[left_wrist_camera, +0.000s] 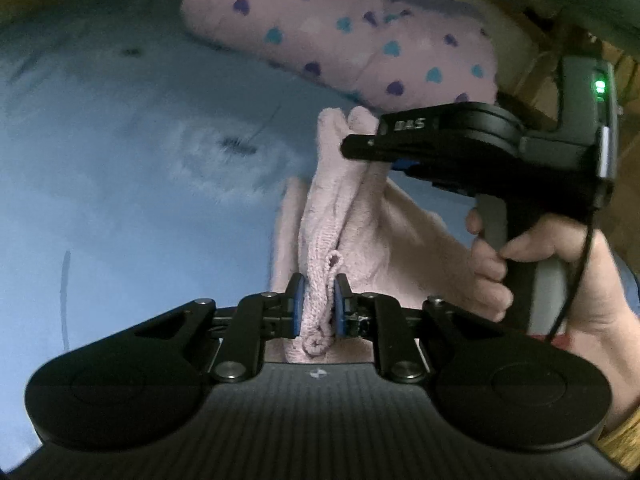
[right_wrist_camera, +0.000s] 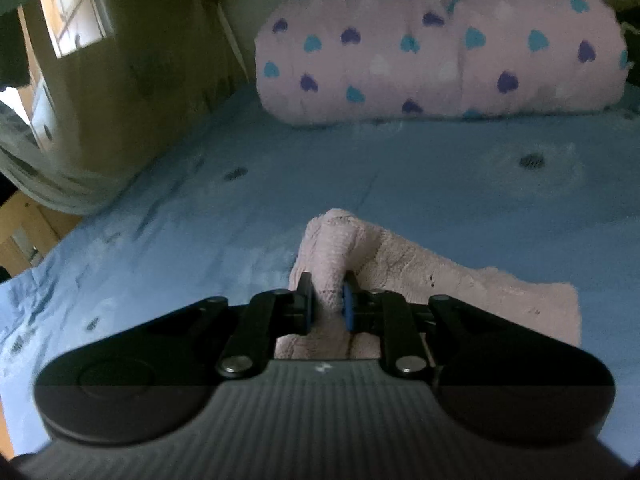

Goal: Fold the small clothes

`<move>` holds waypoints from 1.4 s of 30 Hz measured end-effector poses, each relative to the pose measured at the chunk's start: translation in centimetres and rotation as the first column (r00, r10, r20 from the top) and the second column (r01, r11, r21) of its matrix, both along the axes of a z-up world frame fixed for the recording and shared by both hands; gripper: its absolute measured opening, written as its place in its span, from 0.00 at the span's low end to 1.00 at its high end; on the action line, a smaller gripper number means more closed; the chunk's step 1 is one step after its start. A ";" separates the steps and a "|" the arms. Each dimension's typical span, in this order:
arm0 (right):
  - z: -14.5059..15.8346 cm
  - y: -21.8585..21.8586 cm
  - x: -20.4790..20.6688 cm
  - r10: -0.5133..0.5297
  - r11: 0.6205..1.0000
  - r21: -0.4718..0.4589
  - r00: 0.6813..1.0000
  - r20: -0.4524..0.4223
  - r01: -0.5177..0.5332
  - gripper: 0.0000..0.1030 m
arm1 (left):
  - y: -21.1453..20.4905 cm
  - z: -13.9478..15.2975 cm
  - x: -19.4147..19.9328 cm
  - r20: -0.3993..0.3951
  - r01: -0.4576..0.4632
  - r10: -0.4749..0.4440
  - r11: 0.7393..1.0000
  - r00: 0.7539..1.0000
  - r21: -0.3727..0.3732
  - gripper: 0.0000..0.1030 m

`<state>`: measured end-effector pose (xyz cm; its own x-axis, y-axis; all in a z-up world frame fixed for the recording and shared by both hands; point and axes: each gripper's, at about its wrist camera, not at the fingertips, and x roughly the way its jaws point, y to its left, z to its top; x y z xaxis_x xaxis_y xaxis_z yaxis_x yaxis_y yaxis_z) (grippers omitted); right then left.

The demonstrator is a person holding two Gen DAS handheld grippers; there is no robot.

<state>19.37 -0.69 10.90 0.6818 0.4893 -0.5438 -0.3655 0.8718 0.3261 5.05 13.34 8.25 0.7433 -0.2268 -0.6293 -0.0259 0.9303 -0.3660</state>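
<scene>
A small pale pink fuzzy garment (left_wrist_camera: pixel 348 216) lies bunched on the blue bed sheet (left_wrist_camera: pixel 120 168). My left gripper (left_wrist_camera: pixel 319 284) is shut on its knitted edge, the cloth pinched between the blue pads. In the left wrist view my right gripper (left_wrist_camera: pixel 352 146) comes in from the right, held by a hand (left_wrist_camera: pixel 560 264), and is clamped on another bunch of the same garment. In the right wrist view the right gripper (right_wrist_camera: pixel 328 286) is shut on a raised fold of the pink garment (right_wrist_camera: pixel 460 280), the rest of which spreads flat to the right on the sheet (right_wrist_camera: pixel 400 168).
A pink blanket roll with blue and purple hearts (right_wrist_camera: pixel 432 52) lies at the far end of the bed. The bed's left edge and a wooden cabinet (right_wrist_camera: pixel 132 80) stand to the left in the right wrist view. Wooden furniture (left_wrist_camera: pixel 624 200) is on the right.
</scene>
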 end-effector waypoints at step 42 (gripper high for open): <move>-2.4 -12.1 -11.2 -0.127 0.989 -0.059 0.984 0.126 0.135 0.82 | 1.0 0.2 0.9 -0.045 -0.109 0.107 0.993 0.993 -0.035 0.78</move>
